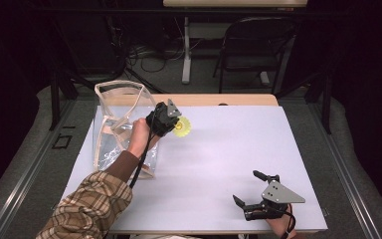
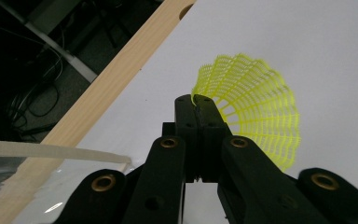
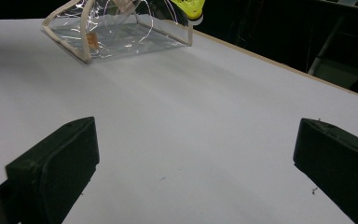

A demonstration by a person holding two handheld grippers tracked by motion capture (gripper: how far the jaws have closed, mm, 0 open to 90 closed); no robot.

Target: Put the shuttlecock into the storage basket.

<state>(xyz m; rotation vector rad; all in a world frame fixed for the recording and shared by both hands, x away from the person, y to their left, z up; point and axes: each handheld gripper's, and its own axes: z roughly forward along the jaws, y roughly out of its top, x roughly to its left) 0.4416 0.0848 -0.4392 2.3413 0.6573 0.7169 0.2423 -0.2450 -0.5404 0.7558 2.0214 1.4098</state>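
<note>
High view: the left gripper (image 1: 171, 119) is out over the far-left part of the white table (image 1: 219, 164), its jaws pinched on the rim of a yellow shuttlecock (image 1: 182, 126) that sits just at the gripper's 4 o'clock; the clear bag (image 1: 122, 124), trimmed in beige and standing open, is just beside it at 9 o'clock, with the person's hand (image 1: 139, 137) and plaid sleeve (image 1: 92, 204) lying across the bag's front; the right gripper (image 1: 256, 191) rests near the table's front edge at about 5 o'clock from the shuttlecock, well apart from it, jaws spread wide and holding nothing.

Left gripper view: the jaws meet with the edge of the shuttlecock's (image 2: 254, 109) mesh skirt caught between the tips; the skirt fans out toward 1 to 3 o'clock; whether it is lifted clear of the table cannot be told; the bag's beige trim (image 2: 51, 150) crosses at 8 o'clock, with the table's wooden edge (image 2: 116, 77) running up toward 12.

Right gripper view: the two jaws stand far apart at 7 and 4 o'clock with bare table between them; the bag (image 3: 116, 32) lies far off at 11 o'clock, and the shuttlecock's (image 3: 189, 6) yellow skirt and pale cork show at 12, just beside the bag's far corner.

As a guess, the shuttlecock is bound for the bag; what matters then is that the bag's mouth lies to the left gripper's 9 o'clock, very near, while the shuttlecock's long axis points away toward 3; the left hand is by far the nearer, so a short swing left over the rim would serve.
</note>
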